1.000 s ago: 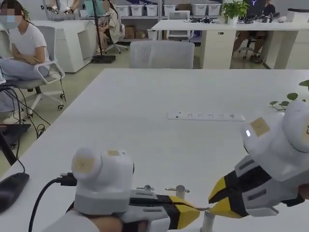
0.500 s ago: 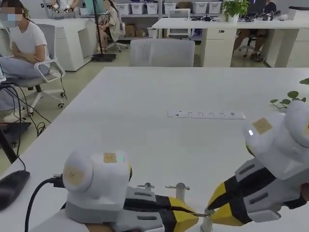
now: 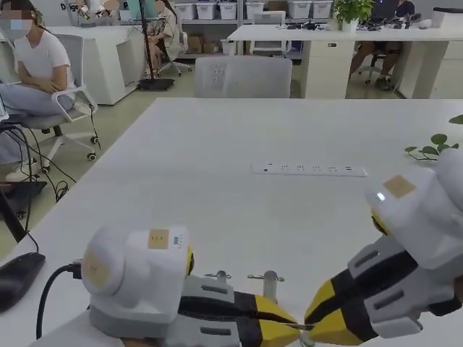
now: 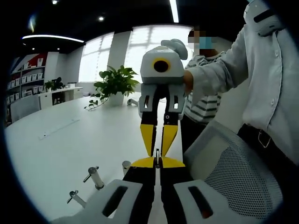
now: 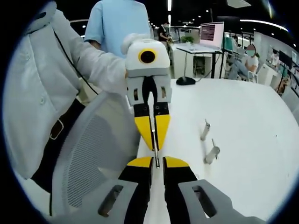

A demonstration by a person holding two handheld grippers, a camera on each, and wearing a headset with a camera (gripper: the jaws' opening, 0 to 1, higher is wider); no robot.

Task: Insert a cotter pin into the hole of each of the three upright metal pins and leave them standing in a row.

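Now, head view: left gripper (image 3: 288,329) and right gripper (image 3: 316,329) sit tip to tip at the near edge of the bench (image 3: 239,137). Both are clamped on the cotter pin (image 3: 301,325), which lies level. Left gripper view: bare metal pin (image 4: 126,166) just beside the tips. Right gripper view: fitted pin (image 5: 212,154) farther off.

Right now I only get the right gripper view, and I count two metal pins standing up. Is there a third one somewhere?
Observer: Yes. The left gripper view shows a third metal pin close beside the left gripper, which is shut on the cotter pin.
Operator: Does it have one through it?
Observer: No, its top looks bare there.
Operator: What else is on the table?
Observer: The head view shows a white power strip lying farther out on the table.
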